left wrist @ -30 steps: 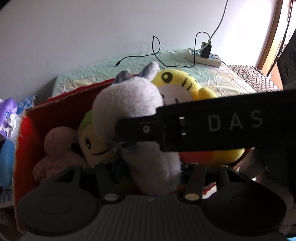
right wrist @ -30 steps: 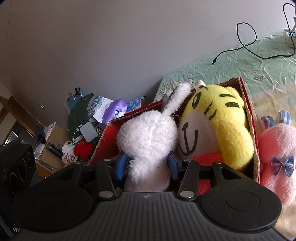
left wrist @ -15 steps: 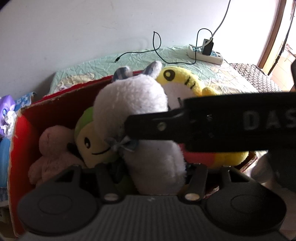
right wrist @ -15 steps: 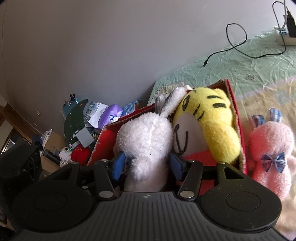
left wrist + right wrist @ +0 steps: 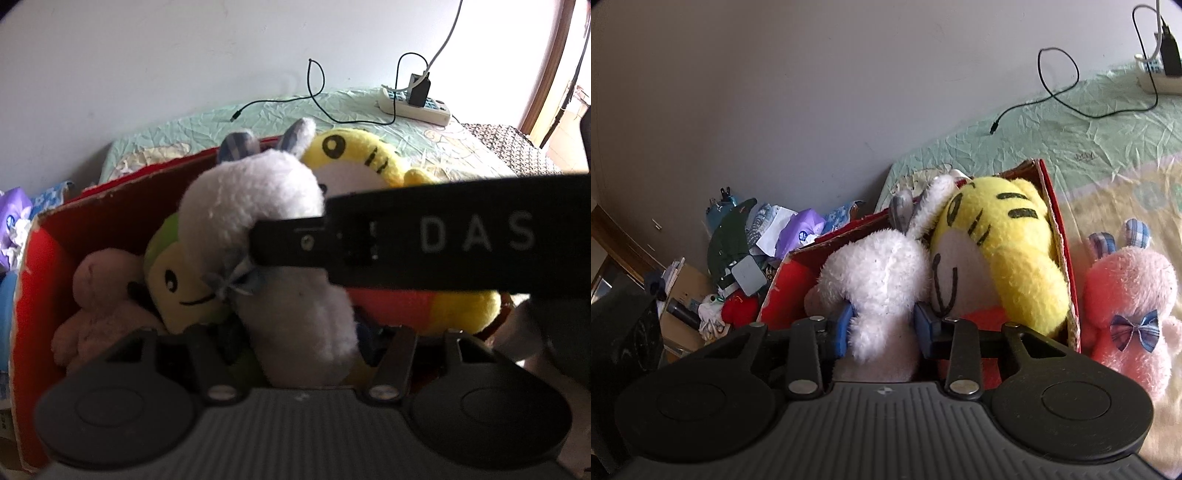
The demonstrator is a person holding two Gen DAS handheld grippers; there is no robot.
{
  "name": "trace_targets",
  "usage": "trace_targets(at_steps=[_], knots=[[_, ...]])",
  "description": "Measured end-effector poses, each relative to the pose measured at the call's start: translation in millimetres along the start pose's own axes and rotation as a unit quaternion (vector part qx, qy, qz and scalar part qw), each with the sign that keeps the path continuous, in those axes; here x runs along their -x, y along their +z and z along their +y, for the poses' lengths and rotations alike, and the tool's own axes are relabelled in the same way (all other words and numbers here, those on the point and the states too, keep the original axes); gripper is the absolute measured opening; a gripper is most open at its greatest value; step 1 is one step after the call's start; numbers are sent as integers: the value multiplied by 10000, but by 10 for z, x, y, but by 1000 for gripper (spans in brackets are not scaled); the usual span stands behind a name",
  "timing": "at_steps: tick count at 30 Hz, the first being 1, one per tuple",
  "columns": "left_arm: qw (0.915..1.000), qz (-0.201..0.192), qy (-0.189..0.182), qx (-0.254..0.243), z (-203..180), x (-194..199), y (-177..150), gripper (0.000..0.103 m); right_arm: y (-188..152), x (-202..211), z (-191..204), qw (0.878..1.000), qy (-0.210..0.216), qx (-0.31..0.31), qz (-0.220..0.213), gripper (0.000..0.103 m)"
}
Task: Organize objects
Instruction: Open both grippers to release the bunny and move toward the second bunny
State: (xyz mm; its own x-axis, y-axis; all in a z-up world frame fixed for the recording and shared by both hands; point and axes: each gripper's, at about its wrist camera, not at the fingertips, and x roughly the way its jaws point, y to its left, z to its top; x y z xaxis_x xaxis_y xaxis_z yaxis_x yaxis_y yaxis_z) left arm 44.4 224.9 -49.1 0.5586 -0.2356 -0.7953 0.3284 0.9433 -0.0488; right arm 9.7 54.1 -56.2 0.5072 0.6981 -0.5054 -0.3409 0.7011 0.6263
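A white plush rabbit (image 5: 258, 206) (image 5: 882, 273) with a blue bow stands in a red cardboard box (image 5: 33, 266) (image 5: 1067, 266). My left gripper (image 5: 299, 343) sits around its lower body, fingertips hidden by plush. My right gripper (image 5: 882, 326) has its blue pads (image 5: 925, 325) pressed on the rabbit's sides, and its black arm (image 5: 424, 240) crosses the left wrist view. A yellow tiger plush (image 5: 1008, 251) (image 5: 369, 162), a green-and-yellow plush (image 5: 177, 280) and a beige plush (image 5: 99, 295) also lie in the box.
A pink plush rabbit (image 5: 1126, 291) sits on the bed outside the box's right wall. A power strip (image 5: 413, 103) and black cable (image 5: 1056, 88) lie on the green sheet. Clutter (image 5: 746, 258) is piled on the left by the wall.
Both cameras have drawn slightly back and up from the box. The white rabbit sits a little lower in the box, still gripped.
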Motion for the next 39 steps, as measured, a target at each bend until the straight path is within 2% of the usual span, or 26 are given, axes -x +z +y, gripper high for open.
trace_targets(at_steps=[6, 12, 16, 18, 19, 24, 33, 39], knots=[[10000, 19, -10, -6, 18, -28, 11, 62, -7, 25, -17, 10000, 16, -7, 29, 38], [10000, 3, 16, -9, 23, 29, 0, 63, -40, 136, -38, 9997, 160, -185, 50, 47], [9998, -5, 218, -41, -27, 99, -10, 67, -59, 279, -73, 9993, 263, -255, -22, 47], [9992, -52, 392, -33, -44, 166, -38, 76, -56, 354, -87, 9991, 337, -255, -61, 47], [9989, -86, 462, -17, -52, 204, -51, 78, -57, 391, -93, 9991, 350, -243, -78, 47], [9976, -187, 661, 63, -111, 380, -74, 78, -91, 567, -161, 9988, 422, -177, -152, 47], [9964, -351, 766, 103, -525, 634, -85, 76, -107, 935, -392, 9981, 589, -110, -165, 47], [9963, -647, 570, 14, -885, 777, 16, 75, -49, 1250, -763, 9971, 525, -368, -400, 47]])
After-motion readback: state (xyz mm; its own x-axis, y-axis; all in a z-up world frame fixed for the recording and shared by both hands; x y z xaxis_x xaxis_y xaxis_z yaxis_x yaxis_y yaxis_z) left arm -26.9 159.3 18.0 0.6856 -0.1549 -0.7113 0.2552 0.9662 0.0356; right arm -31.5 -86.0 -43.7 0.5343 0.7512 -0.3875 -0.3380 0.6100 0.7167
